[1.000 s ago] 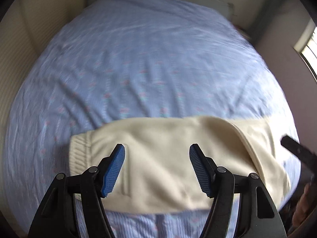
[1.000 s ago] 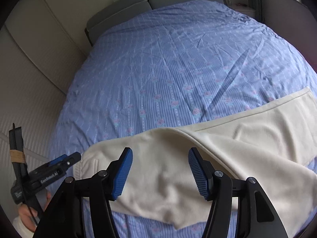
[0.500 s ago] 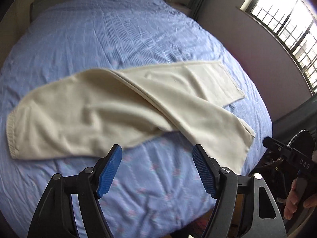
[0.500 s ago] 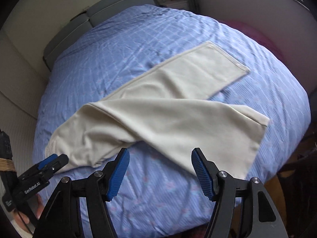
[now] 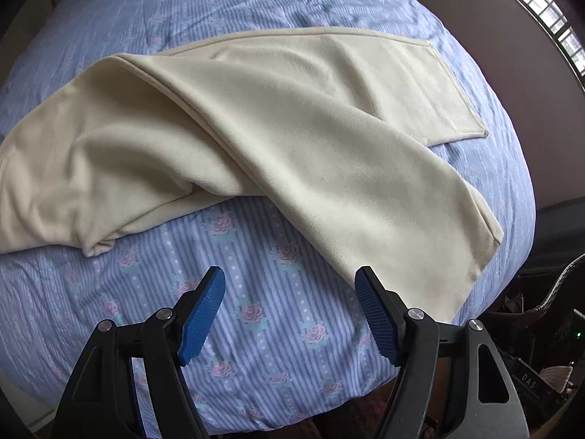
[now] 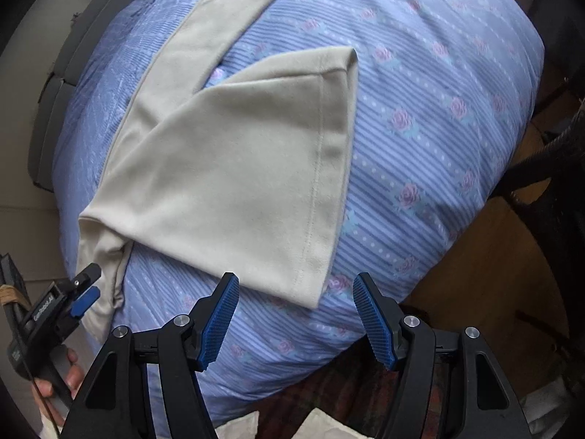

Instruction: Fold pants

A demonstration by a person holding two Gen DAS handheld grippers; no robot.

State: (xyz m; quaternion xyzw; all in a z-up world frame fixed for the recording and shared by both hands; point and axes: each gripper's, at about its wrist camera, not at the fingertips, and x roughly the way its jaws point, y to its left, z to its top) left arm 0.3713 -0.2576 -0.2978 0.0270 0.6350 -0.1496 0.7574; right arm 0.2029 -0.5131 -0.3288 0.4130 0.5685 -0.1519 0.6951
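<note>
Right gripper (image 6: 294, 314) has its jaws apart with nothing between them, hanging just off the near corner of the pants' upper leg cuff (image 6: 321, 183). Judged as lining up to pinch that hem so the leg can be carried over. Left gripper (image 5: 289, 314) is also spread and empty, over bare bedspread (image 5: 256, 292) just short of the same leg's lower edge; its right pad (image 5: 376, 325) sits close to the cloth, and whether it touches is hard to say through the fisheye. In the right wrist view the left gripper (image 6: 86, 291) shows at the lower left, beside the bunched crotch end of the pants, a hand (image 6: 58, 373) on its handle.

Pants (image 5: 292, 153) lie flat across the bed, legs splayed in a V from the hip end, one leg overlapping the other near the crotch; not yet stacked, so the fold looks barely started. Cloth is cream, soft, slightly brushed, thick enough to hold a rounded fold ridge, with a stitched hem line along each cuff. The bedspread under the pants is puffy quilted blue, striped and dotted with pink roses, likely to give under pressure. Grey headboard cushions (image 6: 55, 84) sit beyond the far leg.
</note>
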